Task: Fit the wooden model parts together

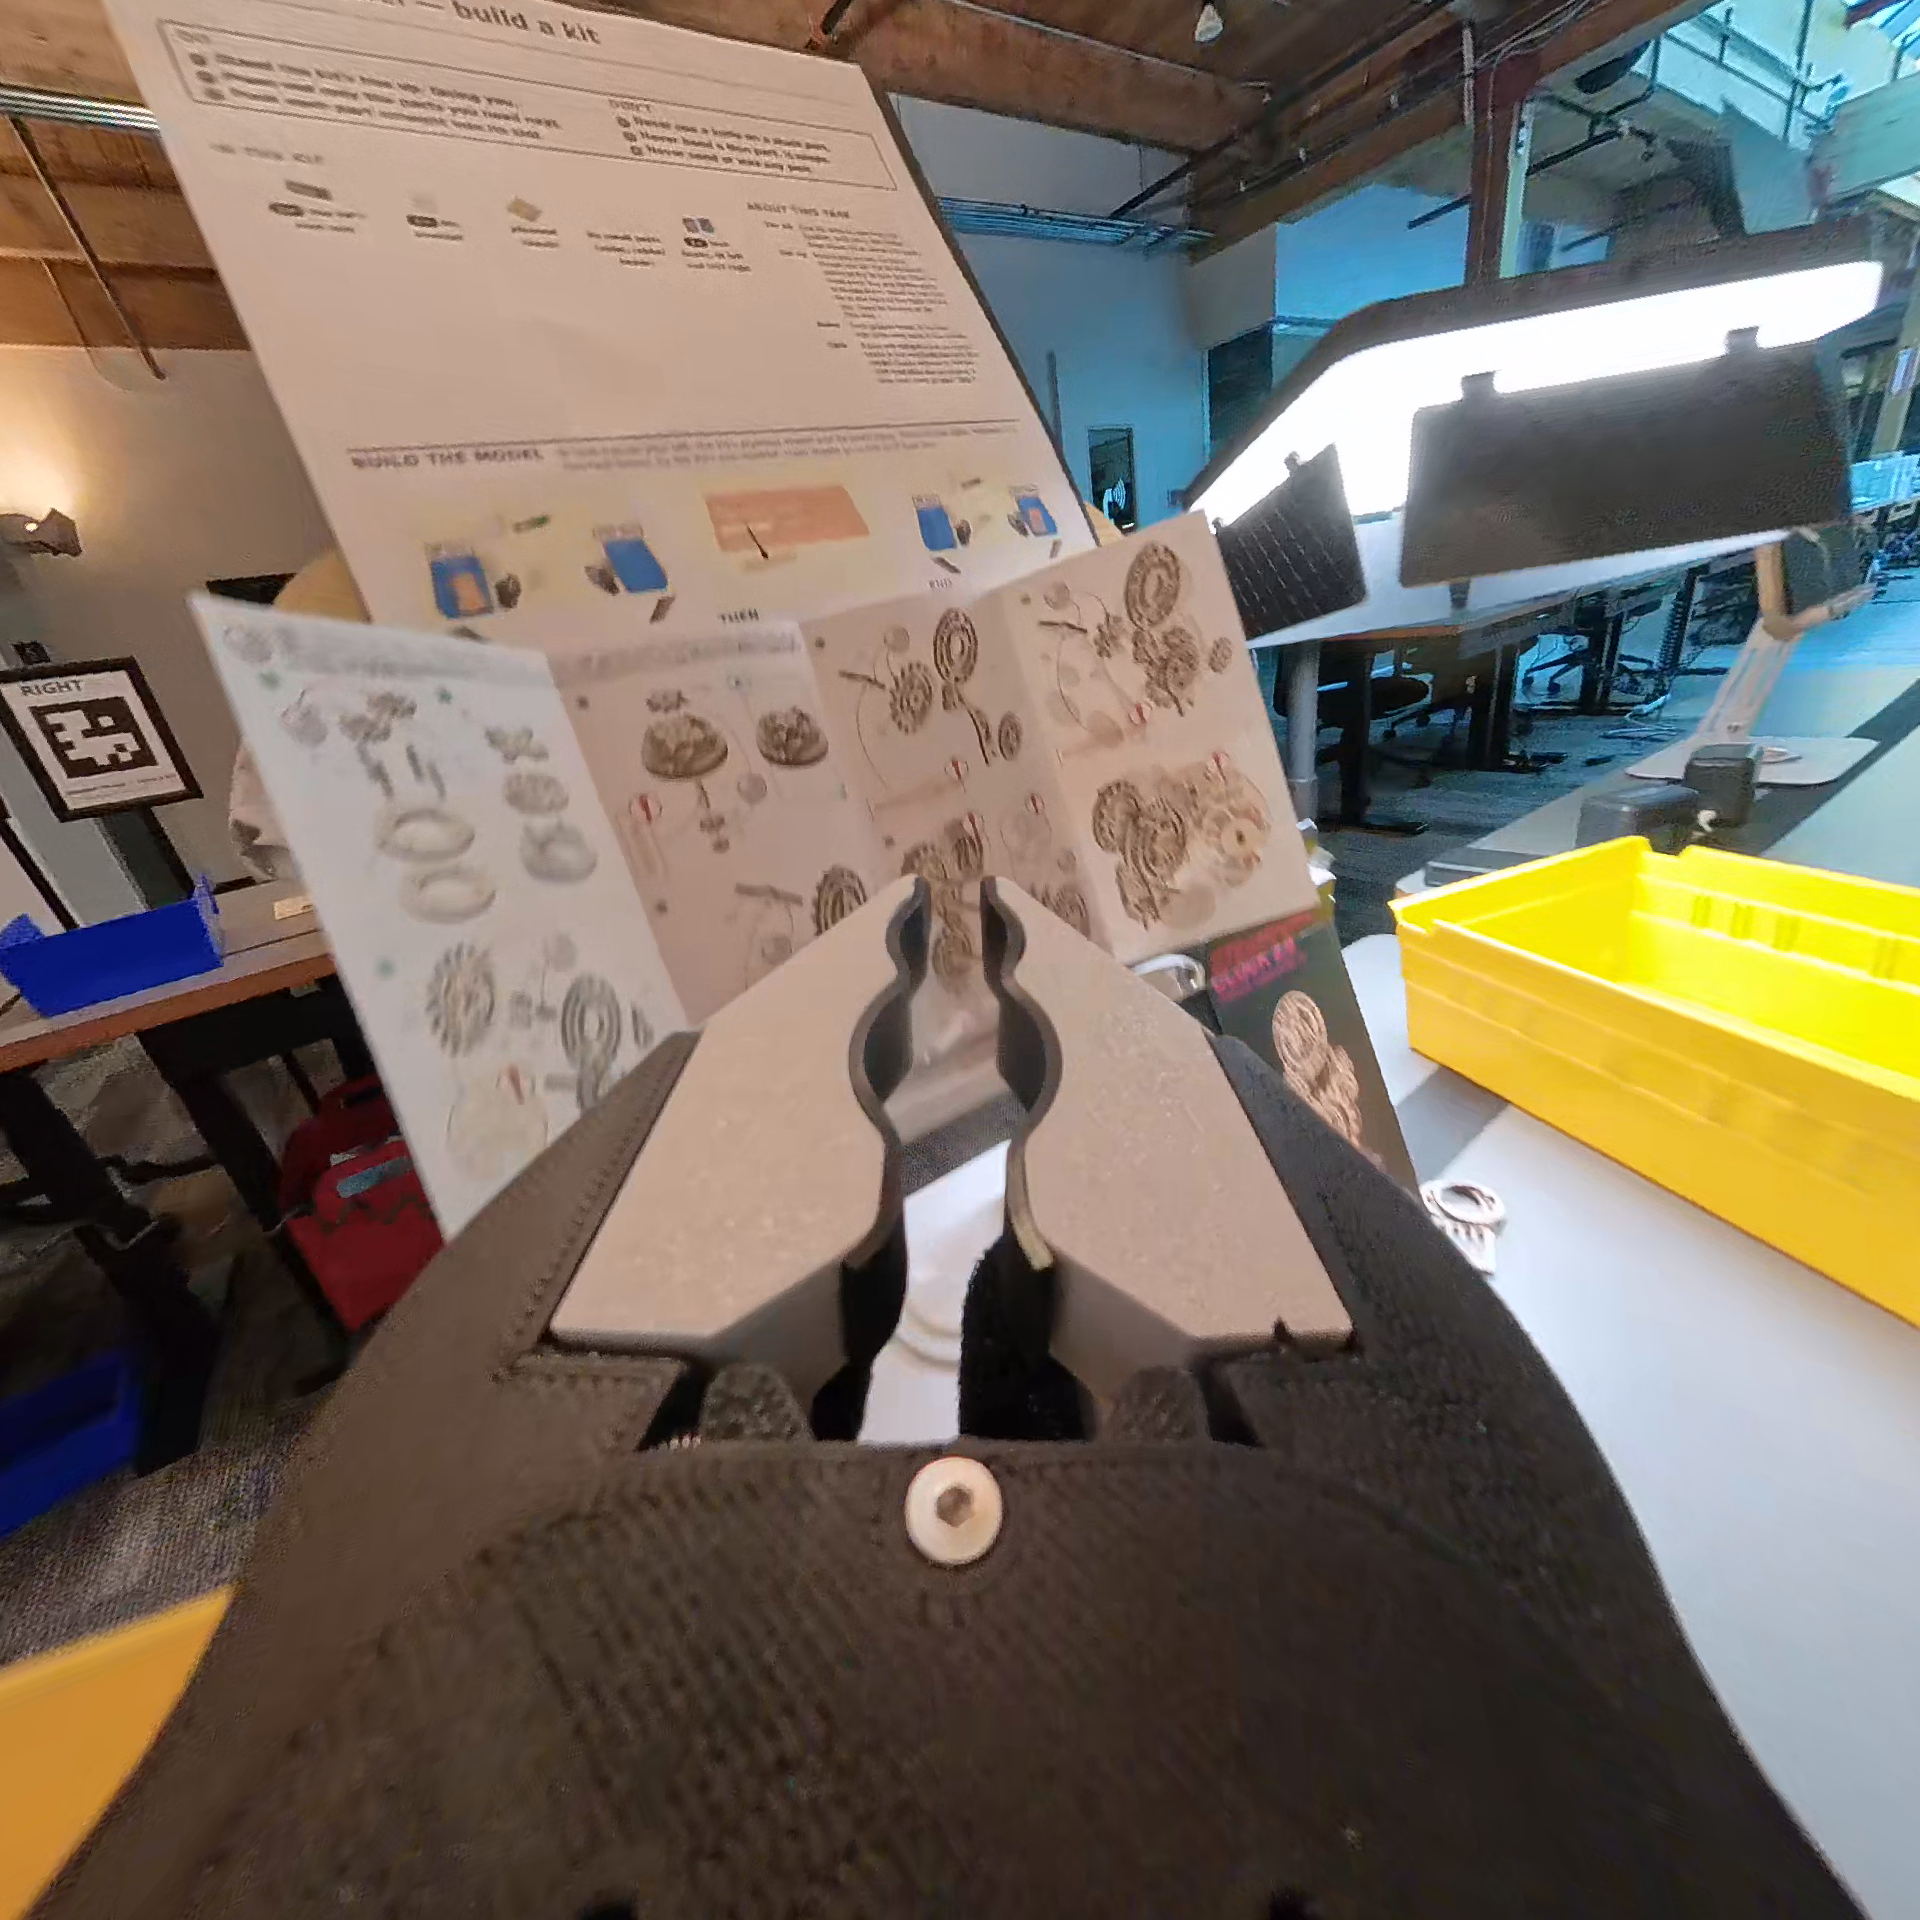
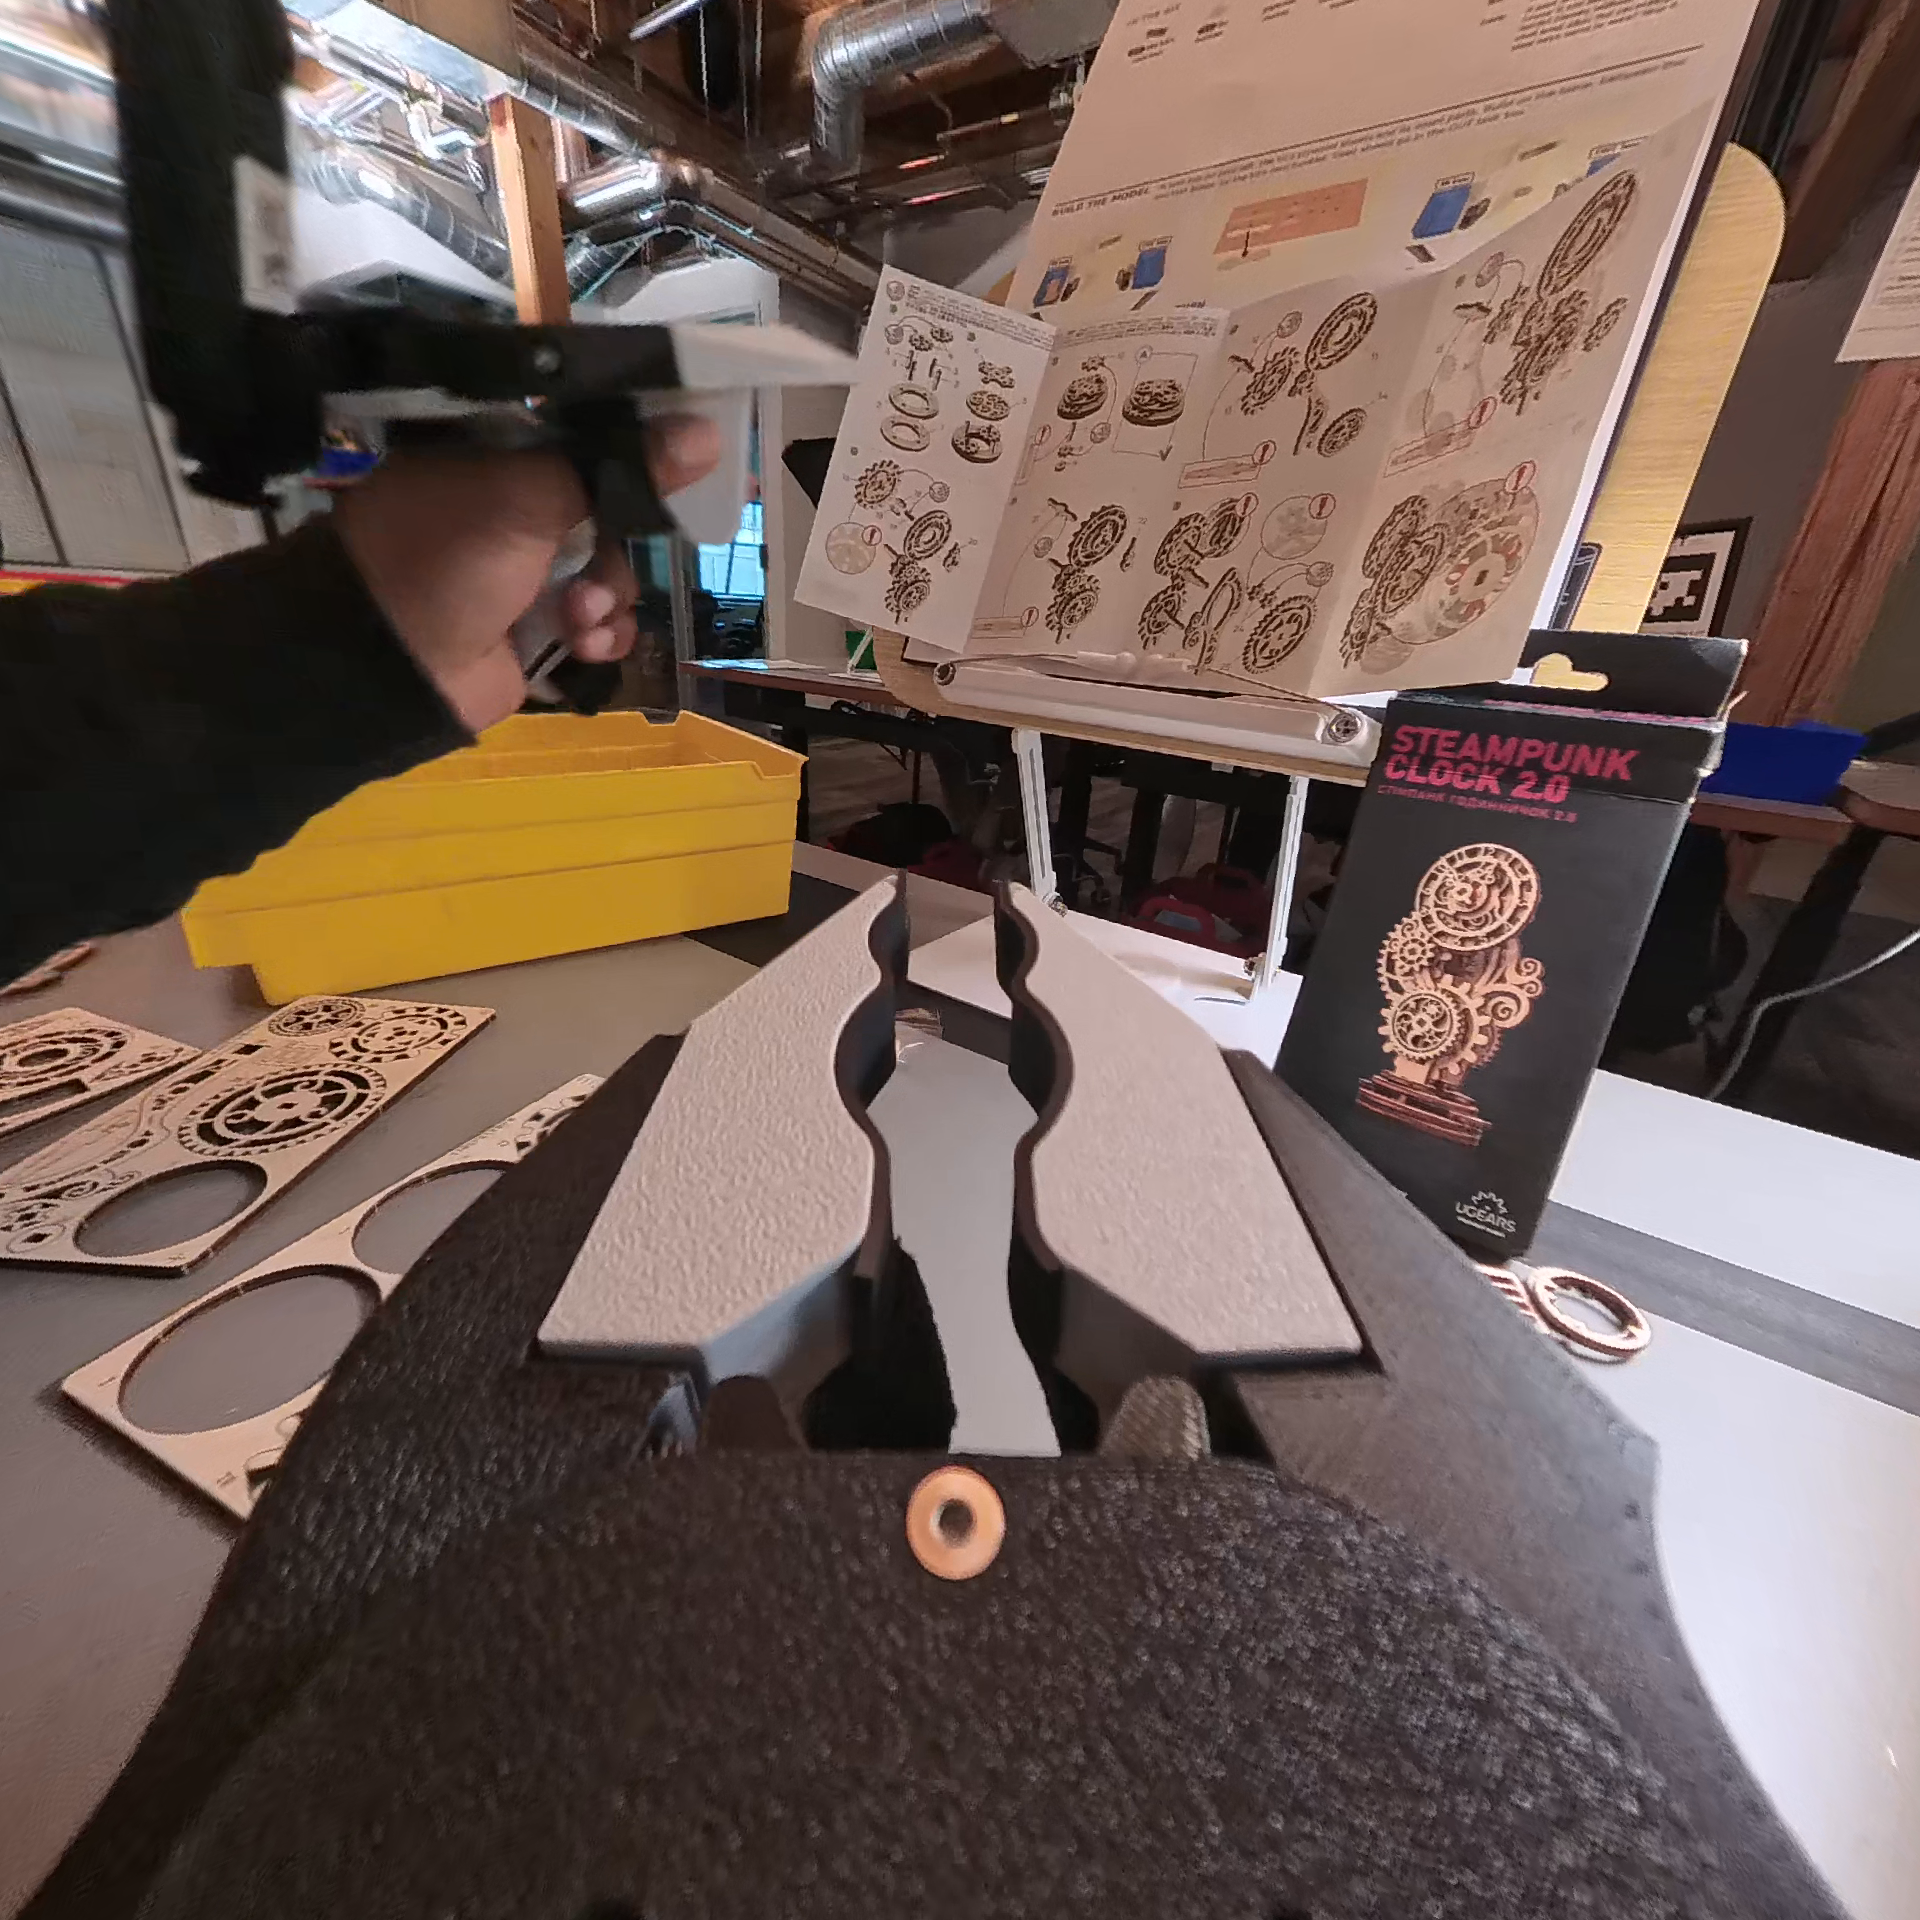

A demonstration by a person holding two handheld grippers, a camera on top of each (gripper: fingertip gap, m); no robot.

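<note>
Hovering empty, both grippers have their jaws slightly parted: the left gripper (image 1: 951,894) is raised toward the leaflet (image 2: 1195,457), propped upright on a stand for reading, and the right gripper (image 2: 951,894) sits low over the counter (image 2: 1766,1455). Wooden sheets (image 2: 239,1132) lie flat at left and ring parts (image 2: 1584,1314) at right, near the box (image 2: 1486,935), within reach.

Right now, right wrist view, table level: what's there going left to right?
wooden part sheets → yellow tray → right gripper → black kit box → loose wooden ring
</note>
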